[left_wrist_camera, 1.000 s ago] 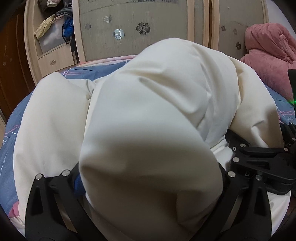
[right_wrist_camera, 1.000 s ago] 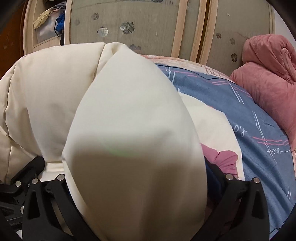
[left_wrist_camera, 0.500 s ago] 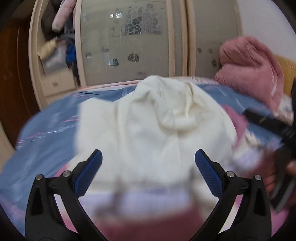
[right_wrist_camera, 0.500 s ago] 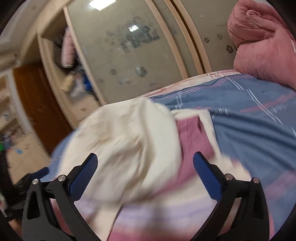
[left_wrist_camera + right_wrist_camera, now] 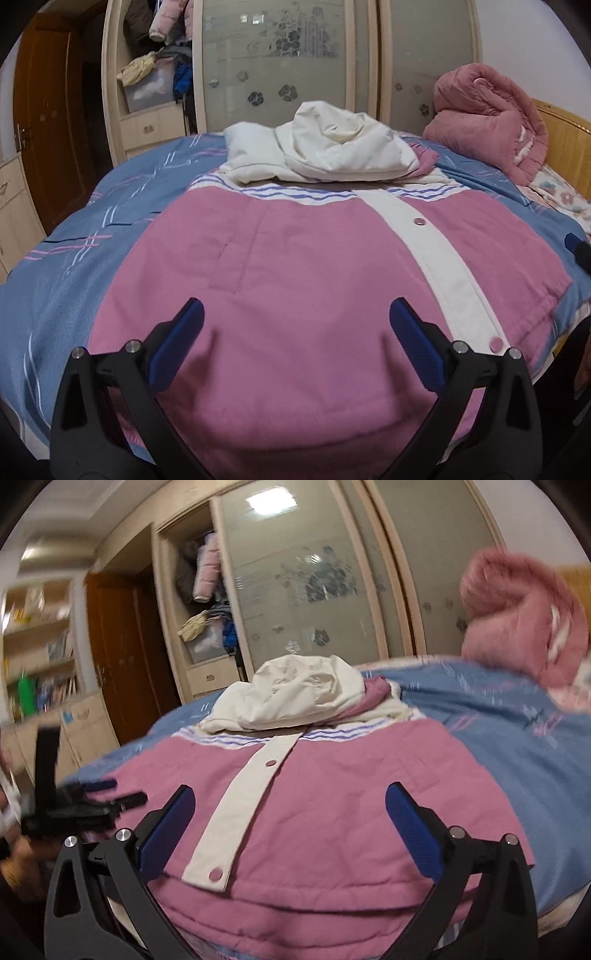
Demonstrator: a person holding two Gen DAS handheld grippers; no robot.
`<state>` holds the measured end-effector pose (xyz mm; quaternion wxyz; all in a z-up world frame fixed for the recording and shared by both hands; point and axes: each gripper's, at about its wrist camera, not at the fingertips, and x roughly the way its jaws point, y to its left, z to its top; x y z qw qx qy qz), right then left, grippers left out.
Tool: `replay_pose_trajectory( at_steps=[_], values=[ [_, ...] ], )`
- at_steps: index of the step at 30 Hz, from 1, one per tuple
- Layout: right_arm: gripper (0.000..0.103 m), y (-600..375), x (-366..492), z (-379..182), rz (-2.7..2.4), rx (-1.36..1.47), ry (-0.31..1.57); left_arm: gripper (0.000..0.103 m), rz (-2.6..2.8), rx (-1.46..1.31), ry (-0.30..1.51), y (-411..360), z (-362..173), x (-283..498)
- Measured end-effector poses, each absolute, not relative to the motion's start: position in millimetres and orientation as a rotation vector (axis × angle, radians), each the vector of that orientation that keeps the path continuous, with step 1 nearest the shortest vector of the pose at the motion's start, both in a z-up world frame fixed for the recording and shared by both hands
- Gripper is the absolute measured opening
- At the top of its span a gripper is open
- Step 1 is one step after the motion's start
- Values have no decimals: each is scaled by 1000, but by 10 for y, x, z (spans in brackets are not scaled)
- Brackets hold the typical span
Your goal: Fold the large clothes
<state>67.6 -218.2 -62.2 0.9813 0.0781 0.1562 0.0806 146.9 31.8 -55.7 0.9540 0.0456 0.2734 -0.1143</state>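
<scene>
Nearest me, both grippers, left (image 5: 295,328) and right (image 5: 290,816), hover with jaws spread, empty, over the jacket (image 5: 314,280) hem. Its long axis runs away across the bed (image 5: 74,266) toward the far cream hood (image 5: 340,147); I judge neither hand nearer.

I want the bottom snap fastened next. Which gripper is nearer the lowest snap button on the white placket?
Right. The right gripper hovers with the lowest snap button between its fingers; the left gripper sits off to the snap's left.
</scene>
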Motion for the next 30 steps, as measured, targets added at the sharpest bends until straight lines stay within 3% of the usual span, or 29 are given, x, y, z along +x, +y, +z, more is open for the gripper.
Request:
replay_pose_trajectory(
  at_steps=[20, 30],
  values=[
    [102, -2307, 36, -425, 21, 106, 177, 101, -260, 31, 483, 414, -264, 829],
    [102, -2302, 36, -492, 27, 101, 174, 101, -264, 81, 485, 402, -419, 787]
  ],
)
